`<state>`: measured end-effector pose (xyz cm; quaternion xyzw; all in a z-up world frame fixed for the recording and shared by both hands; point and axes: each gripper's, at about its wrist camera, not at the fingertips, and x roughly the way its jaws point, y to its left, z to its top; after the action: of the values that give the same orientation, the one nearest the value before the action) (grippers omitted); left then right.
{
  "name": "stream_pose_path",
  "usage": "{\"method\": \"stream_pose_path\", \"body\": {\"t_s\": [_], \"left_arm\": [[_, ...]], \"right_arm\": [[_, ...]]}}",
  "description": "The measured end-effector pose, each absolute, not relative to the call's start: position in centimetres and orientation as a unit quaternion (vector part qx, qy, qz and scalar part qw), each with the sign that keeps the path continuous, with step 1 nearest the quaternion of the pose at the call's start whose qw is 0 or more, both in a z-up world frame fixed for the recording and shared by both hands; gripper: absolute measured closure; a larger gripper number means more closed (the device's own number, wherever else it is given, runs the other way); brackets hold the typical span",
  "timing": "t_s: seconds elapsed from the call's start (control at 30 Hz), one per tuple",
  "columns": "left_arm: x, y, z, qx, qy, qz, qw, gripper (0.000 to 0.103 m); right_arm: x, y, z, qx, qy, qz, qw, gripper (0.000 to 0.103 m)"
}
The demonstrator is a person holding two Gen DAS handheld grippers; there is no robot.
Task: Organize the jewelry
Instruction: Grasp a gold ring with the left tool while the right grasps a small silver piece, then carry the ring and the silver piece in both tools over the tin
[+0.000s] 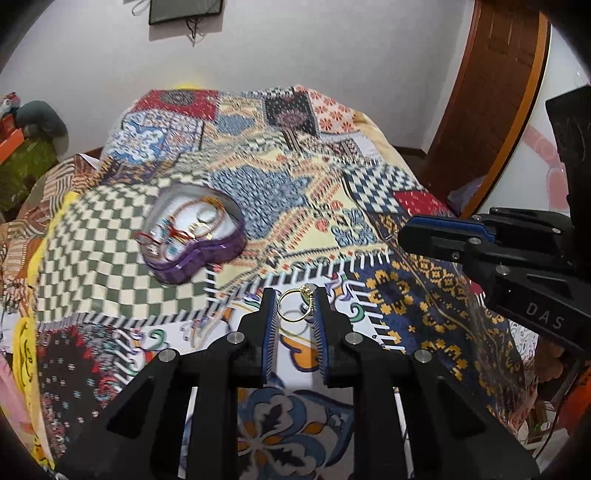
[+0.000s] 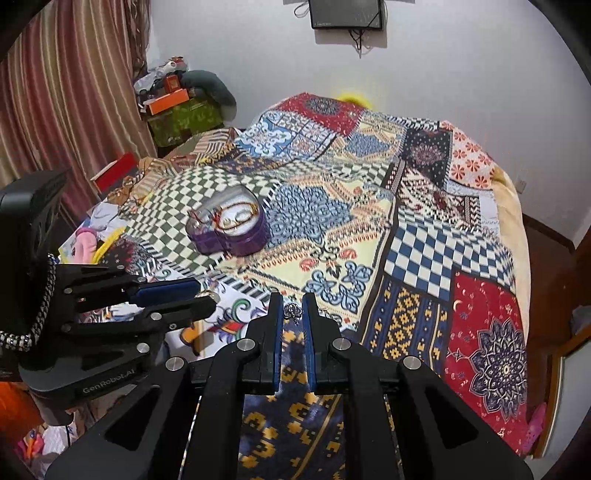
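My left gripper [image 1: 293, 295] is shut on a gold ring [image 1: 306, 290] with a small stone, pinched between its blue pads just above the bedspread. My right gripper [image 2: 292, 299] is shut on a small silver ring [image 2: 292, 310] at its fingertips. Each gripper shows in the other's view: the right gripper [image 1: 404, 232] at the right edge, the left gripper [image 2: 207, 297] at the left, with the gold ring [image 2: 207, 294] at its tip. A purple heart-shaped box [image 1: 207, 258], open on top, lies further back to the left with bangles and red threads inside. The same box [image 2: 240, 243] shows in the right wrist view.
A patchwork bedspread [image 2: 424, 240] covers the whole bed. Striped curtains [image 2: 74, 92] and a pile of boxes and bags [image 2: 177, 107] stand at the back left. A wooden door frame [image 1: 491, 110] is to the right. A dark screen [image 2: 347, 14] hangs on the wall.
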<state>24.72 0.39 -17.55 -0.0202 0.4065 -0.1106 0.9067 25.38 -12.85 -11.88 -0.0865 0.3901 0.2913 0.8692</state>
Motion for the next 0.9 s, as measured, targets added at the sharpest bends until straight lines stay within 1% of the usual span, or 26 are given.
{"method": "stream_pose_path", "body": {"t_s": [0.4, 0.9], "left_arm": [[23.0, 4.4, -13.5, -0.035, 0.358, -0.081, 0.930, 0.085], [24.4, 8.5, -12.0, -0.045, 0.330, -0.047, 0.942, 0.084]], "right_arm": [[24.6, -10.3, -8.6, -0.086, 0.350, 0.300, 0.883, 0.094], [26.1, -6.6, -6.9, -0.070, 0.324, 0.318, 0.888, 0.094]]}}
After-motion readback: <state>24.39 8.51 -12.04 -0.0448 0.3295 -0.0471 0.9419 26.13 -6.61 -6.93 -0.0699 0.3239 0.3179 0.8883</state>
